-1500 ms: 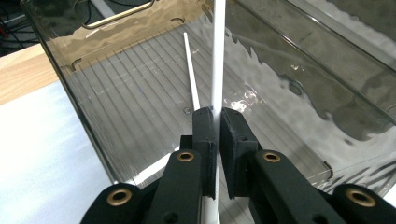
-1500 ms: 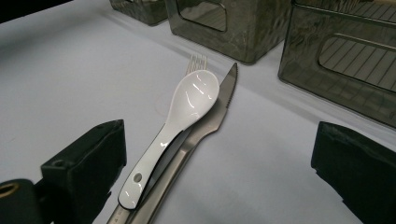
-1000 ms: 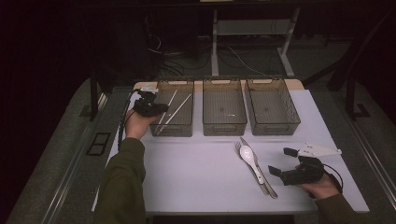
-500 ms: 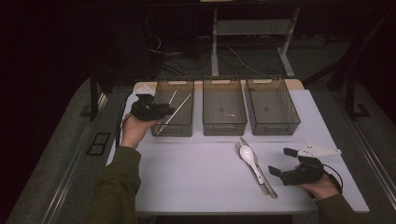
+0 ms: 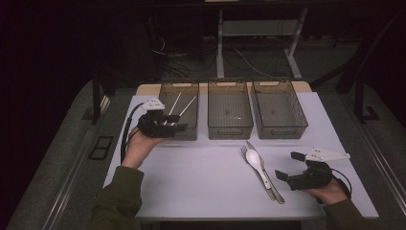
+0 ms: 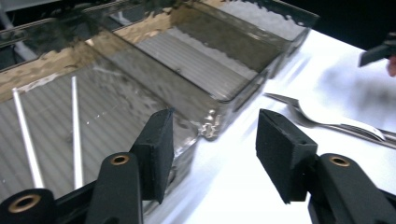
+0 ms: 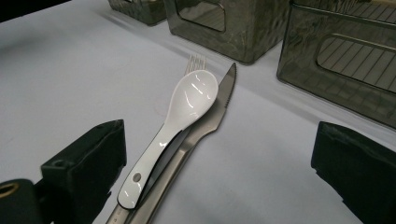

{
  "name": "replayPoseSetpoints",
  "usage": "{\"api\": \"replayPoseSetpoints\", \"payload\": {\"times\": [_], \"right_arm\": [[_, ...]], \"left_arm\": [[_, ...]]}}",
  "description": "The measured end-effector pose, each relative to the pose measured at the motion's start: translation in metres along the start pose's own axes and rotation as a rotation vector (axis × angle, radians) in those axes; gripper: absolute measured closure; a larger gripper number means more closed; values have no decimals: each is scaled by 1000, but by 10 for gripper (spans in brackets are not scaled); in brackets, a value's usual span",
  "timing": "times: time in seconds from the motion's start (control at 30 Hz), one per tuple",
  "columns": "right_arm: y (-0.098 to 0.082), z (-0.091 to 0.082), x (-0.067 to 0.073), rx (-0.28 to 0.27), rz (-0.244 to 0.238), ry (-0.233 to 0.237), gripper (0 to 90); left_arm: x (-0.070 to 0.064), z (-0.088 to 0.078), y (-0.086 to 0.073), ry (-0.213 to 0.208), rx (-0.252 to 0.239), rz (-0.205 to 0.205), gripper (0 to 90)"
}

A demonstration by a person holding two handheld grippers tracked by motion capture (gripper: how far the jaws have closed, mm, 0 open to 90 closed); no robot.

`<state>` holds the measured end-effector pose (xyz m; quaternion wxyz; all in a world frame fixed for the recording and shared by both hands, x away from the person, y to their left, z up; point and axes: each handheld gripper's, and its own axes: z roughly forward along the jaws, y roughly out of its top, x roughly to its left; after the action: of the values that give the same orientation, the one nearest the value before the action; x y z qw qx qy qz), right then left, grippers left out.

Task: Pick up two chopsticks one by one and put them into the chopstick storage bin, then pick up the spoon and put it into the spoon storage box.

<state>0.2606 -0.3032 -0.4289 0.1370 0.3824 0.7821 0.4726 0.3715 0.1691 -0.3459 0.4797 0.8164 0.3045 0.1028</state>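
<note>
White table [image 5: 201,177] holds three bins [image 5: 230,115]. Spoon [image 5: 253,158], fork, knife lie just left of right gripper [image 5: 293,168], jaws wide. Left gripper [image 5: 177,122], wide too, at left bin w/ sticks [image 5: 174,103].

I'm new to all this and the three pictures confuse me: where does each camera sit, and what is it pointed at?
High view: above the person's side, looking forward and down on the white table; both forearms, left tongs and right tongs.
Left gripper view: rides the left tongs, facing the chopsticks in the nearest bin.
Right gripper view: rides the right tongs, facing the white spoon stacked on the fork and knife.
Shared: spoon and bins.
</note>
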Motion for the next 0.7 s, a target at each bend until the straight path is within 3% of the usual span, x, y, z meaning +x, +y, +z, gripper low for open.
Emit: {"api": "replayPoseSetpoints", "payload": {"times": [0.3,0.7], "right_arm": [[-1,-1,0,-1,0,0,33],[-1,-1,1,1,-6,0,33]], "left_arm": [[-20,2,-20,-19,-17,18,369],[-42,4,-52,-11,-29,48,159]]}}
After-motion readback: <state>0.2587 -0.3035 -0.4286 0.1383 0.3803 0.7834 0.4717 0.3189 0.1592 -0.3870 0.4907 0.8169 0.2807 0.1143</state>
